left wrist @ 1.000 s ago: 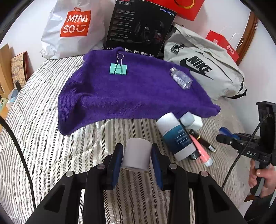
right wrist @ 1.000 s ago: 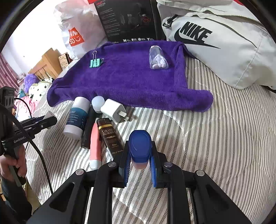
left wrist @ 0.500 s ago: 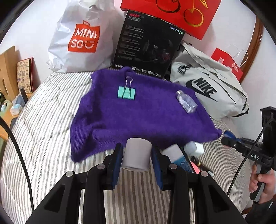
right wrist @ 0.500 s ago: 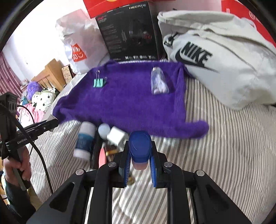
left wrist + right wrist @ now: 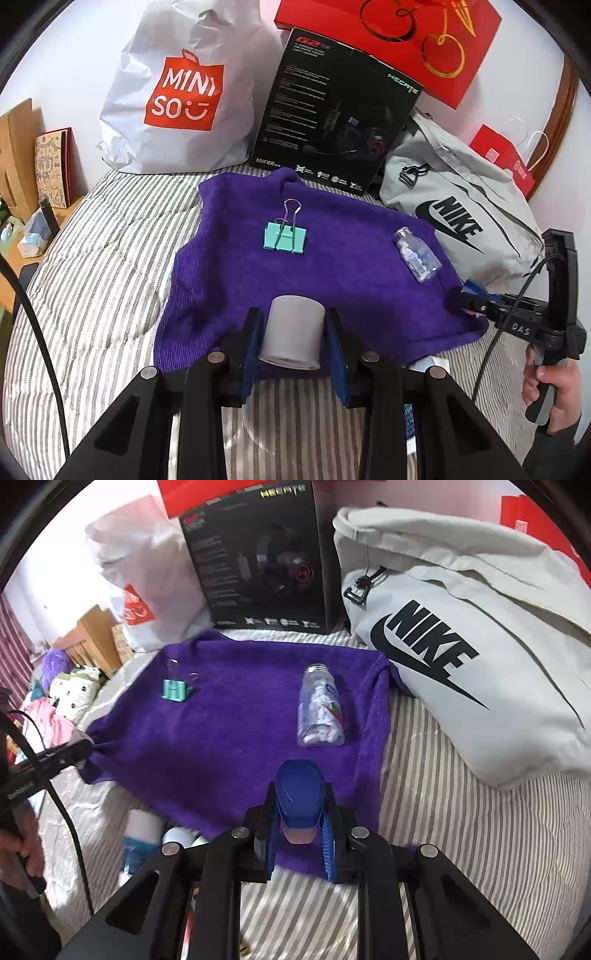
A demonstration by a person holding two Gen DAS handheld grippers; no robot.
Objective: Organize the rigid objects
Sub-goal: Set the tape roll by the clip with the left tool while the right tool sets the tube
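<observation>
Purple towel ahead carries binder clip and pill bottle. Left fingers clamp grey cylinder; right fingers clamp blue-capped container.

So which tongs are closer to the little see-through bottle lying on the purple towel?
Right. The right tongs, shut on a blue-capped bottle, sit just before the clear bottle. The left tongs, holding a grey cylinder, are farther off, toward the binder-clip side.
</observation>
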